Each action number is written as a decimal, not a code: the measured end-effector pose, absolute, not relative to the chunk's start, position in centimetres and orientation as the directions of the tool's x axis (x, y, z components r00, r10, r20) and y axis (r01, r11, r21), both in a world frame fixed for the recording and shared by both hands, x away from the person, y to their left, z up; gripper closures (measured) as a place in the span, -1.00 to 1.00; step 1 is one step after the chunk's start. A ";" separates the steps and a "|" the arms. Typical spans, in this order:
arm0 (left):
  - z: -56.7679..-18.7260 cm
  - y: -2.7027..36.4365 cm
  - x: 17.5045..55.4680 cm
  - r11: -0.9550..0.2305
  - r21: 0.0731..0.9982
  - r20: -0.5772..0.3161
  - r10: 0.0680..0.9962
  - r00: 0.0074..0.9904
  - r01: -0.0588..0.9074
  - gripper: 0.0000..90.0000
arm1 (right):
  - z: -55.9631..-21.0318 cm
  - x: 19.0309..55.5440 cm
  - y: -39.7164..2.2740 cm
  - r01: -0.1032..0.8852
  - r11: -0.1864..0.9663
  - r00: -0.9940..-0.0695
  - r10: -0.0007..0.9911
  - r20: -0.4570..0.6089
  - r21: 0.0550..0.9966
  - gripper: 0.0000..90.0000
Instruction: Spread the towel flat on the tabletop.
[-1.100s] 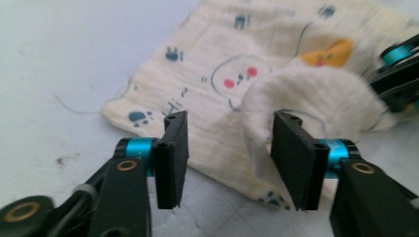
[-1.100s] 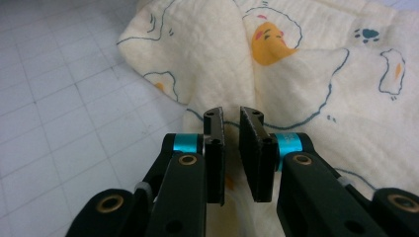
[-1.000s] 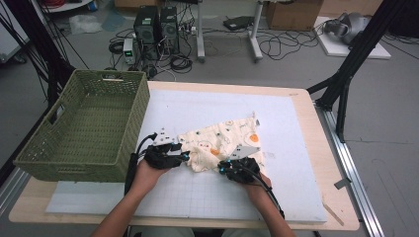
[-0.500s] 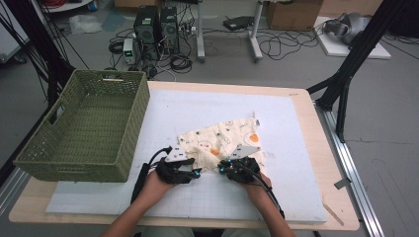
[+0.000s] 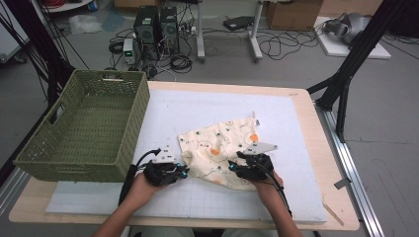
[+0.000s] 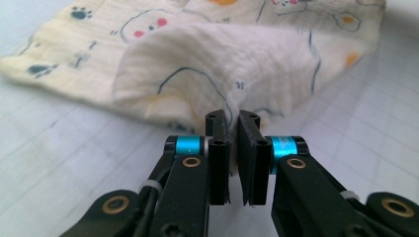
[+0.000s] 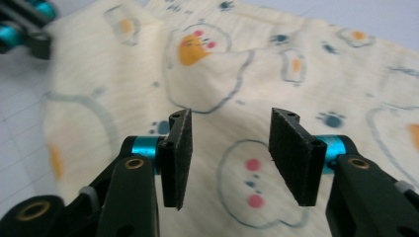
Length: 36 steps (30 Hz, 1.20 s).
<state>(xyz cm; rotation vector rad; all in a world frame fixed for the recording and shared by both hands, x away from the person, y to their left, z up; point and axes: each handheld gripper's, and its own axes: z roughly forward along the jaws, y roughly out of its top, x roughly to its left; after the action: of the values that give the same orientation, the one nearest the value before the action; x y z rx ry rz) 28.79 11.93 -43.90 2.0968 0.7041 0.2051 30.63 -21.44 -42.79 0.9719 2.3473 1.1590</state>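
Note:
A cream cloth (image 5: 222,148) printed with eggs and paw marks lies rumpled on the white mat (image 5: 197,108). My left gripper (image 5: 184,170) is at the cloth's near left edge. Its jaws have just been closing and stand shut (image 6: 232,123) on a raised fold of the cloth (image 6: 212,64). My right gripper (image 5: 232,168) is over the cloth's near right part. Its jaws (image 7: 230,118) have just been opening and now stand apart above the flat cloth (image 7: 247,64), with nothing pinched. The left gripper (image 7: 24,29) appears at the top left of the right gripper view.
A green woven basket (image 5: 84,123), with nothing in it, stands at the table's left, close to my left hand. The wooden table edge (image 5: 326,148) borders the mat at the right. Computers and cables lie on the floor beyond.
My left gripper moved right to the cloth's edge and shut on it. The right gripper's jaws opened and let go of the cloth.

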 end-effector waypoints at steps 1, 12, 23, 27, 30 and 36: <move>-43.9 12.2 28.6 -0.443 0.797 -0.115 0.555 0.824 0.409 0.85 | -42.6 30.6 -22.1 0.426 0.407 -0.692 0.722 0.001 0.808 0.08; -44.1 15.7 24.8 -0.455 0.778 -0.142 0.546 0.826 0.434 0.82 | -43.8 30.8 -25.4 0.541 0.428 -0.560 0.826 -0.070 0.724 0.12; -43.0 16.2 25.8 -0.299 0.825 -0.185 0.659 0.729 0.479 0.03 | -43.6 29.7 -25.5 0.598 0.453 -0.608 0.794 0.005 0.661 0.92; -42.2 16.2 26.8 -0.236 0.851 -0.203 0.675 0.709 0.469 -0.03 | -43.4 28.2 -26.7 0.592 0.481 -0.623 0.782 -0.011 0.647 0.92; -42.0 15.6 28.0 -0.228 0.858 -0.191 0.692 0.696 0.461 -0.04 | -43.2 27.0 -28.0 0.599 0.499 -0.617 0.786 -0.037 0.627 0.91; -42.2 13.0 31.7 -0.204 0.864 -0.183 0.726 0.663 0.461 -0.05 | -43.0 25.6 -29.9 0.568 0.457 -0.609 0.793 -0.024 0.685 0.43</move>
<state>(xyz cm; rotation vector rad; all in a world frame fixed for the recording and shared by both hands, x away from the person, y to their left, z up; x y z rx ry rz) 31.66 13.02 -42.16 1.8504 0.9396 0.3222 25.63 -29.92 -43.05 1.1548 2.3709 0.9238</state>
